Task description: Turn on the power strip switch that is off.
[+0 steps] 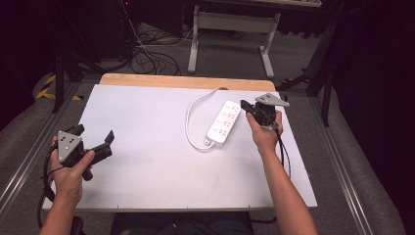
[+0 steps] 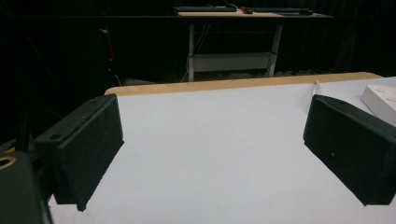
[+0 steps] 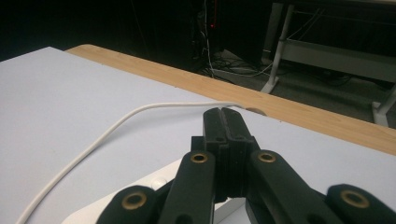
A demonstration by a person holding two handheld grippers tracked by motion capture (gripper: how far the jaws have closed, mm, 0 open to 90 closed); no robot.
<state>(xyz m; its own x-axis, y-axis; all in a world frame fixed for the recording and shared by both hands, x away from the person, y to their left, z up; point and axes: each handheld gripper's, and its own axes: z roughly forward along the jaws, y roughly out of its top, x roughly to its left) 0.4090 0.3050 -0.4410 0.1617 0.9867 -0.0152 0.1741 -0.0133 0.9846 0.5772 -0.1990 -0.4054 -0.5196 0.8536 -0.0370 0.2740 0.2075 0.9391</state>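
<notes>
Left tongs (image 1: 95, 135): agape, idle near table (image 1: 147, 161) edge | right tongs (image 1: 248, 108): closed, empty, at power strip (image 1: 224, 123) far end on table's right | advice: press squarely, steady strip.

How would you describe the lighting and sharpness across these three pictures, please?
High view: the white tabletop is evenly lit, with no glare and soft shadows; the room around it is dark, and the white power strip is slightly soft. Left gripper view: the open black jaws loom large and slightly soft, the background dim. Right gripper view: the shut jaws are sharp, the thin white cable is clear, and the background is murky.
</notes>
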